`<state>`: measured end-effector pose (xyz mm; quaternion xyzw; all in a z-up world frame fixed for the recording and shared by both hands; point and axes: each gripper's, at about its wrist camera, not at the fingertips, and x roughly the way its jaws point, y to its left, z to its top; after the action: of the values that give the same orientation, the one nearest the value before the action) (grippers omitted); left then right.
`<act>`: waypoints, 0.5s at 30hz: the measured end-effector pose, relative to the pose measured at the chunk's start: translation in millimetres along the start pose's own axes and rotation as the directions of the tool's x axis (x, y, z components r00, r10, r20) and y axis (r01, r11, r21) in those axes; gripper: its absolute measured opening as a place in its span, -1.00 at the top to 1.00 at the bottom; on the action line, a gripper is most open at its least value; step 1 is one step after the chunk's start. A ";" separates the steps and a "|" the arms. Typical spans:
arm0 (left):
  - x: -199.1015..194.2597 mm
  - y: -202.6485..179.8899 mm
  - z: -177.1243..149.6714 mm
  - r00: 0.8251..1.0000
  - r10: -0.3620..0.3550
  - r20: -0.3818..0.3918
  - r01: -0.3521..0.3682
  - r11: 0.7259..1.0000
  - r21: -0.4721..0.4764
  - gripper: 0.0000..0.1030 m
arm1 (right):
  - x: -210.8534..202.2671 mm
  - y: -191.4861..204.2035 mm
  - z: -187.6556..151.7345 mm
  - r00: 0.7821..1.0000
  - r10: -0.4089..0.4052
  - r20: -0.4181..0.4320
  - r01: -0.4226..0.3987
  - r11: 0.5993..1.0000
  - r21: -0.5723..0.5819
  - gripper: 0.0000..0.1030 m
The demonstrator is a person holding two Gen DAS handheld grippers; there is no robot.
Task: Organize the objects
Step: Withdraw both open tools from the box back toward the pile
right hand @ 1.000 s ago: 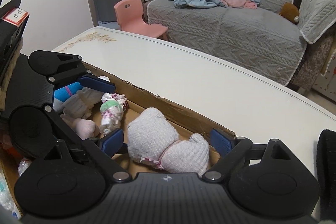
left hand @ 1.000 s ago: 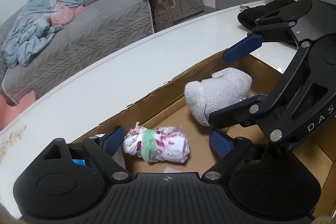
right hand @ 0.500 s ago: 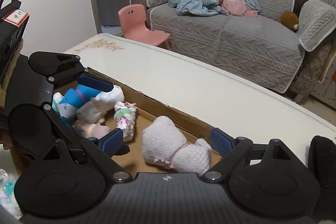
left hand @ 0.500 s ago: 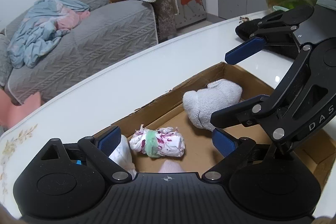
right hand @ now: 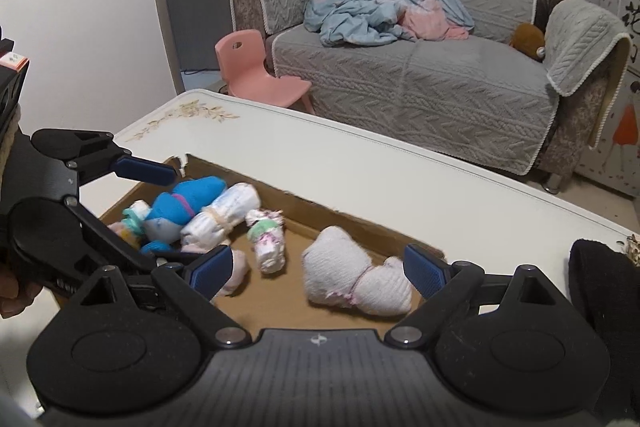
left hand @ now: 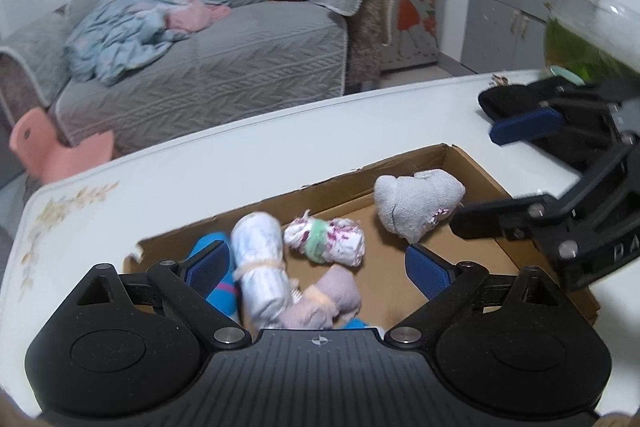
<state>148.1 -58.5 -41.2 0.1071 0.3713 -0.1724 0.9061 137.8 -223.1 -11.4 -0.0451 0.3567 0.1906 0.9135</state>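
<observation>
A white table (right hand: 360, 163) carries a shallow cardboard box (left hand: 472, 163), and inside it lie the rolled sock bundles: a grey one (left hand: 416, 205) apart at one end, a pink-speckled one (left hand: 328, 241) mid-box, white (left hand: 260, 267) and blue (right hand: 188, 201) rolls crowded at the other. Both tongs hang above, empty: the left gripper (left hand: 318, 265) spread wide, the right gripper (right hand: 318, 267) with jaws opening on nothing. Since they hover close together, a careless reach could knock one against the other, or snag the low box wall.

A grey sofa (right hand: 420, 87) held a crumpled blue blanket (right hand: 380, 3) and a brown plush toy (right hand: 528, 39); a pink chair (right hand: 252, 71) stood beside it.
</observation>
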 end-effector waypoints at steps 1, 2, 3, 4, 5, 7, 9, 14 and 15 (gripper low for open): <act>-5.3 0.7 -1.6 1.000 0.001 0.003 -0.001 1.000 -0.007 -0.88 | -2.0 3.5 -0.8 1.000 -0.001 0.001 0.001 1.000 -0.005 -0.77; -10.2 0.7 -2.5 1.000 0.003 0.009 -0.003 1.000 -0.009 -0.88 | -4.2 6.8 -1.9 1.000 0.000 0.003 0.000 1.000 -0.009 -0.77; -15.1 -0.6 -4.0 1.000 0.008 0.014 -0.008 1.000 -0.004 -0.88 | -6.7 9.0 -3.0 1.000 0.003 0.005 -0.003 1.000 -0.010 -0.77; -19.5 -2.4 -5.2 1.000 0.016 0.017 -0.016 1.000 0.007 -0.88 | -9.1 12.2 -3.7 1.000 0.005 0.009 -0.005 1.000 -0.009 -0.78; -24.0 -4.0 -7.9 1.000 0.023 0.020 -0.024 1.000 0.017 -0.88 | -11.5 15.1 -4.7 1.000 0.007 0.013 -0.007 1.000 -0.009 -0.78; -31.8 -5.9 -11.5 0.999 0.028 0.026 -0.029 0.999 0.021 -0.88 | -15.7 19.0 -5.5 1.000 0.010 0.017 -0.009 1.000 -0.008 -0.79; -38.6 -6.5 -15.6 0.999 0.022 0.034 -0.023 1.000 0.018 -0.88 | -20.7 23.0 -5.7 1.000 0.008 0.024 -0.008 1.000 -0.007 -0.79; -56.5 -9.1 -27.3 0.998 0.025 0.053 -0.026 0.999 0.020 -0.89 | -33.9 33.5 -8.2 0.999 0.001 0.038 -0.001 1.000 -0.019 -0.79; -60.6 -9.4 -30.1 0.998 0.024 0.056 -0.026 0.999 0.020 -0.89 | -36.7 35.5 -9.5 0.999 0.001 0.041 0.000 1.000 -0.020 -0.79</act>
<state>85.0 -43.3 -19.9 0.1160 0.3426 -0.1677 0.9171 93.5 -204.1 8.0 -0.0500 0.3358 0.1952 0.9201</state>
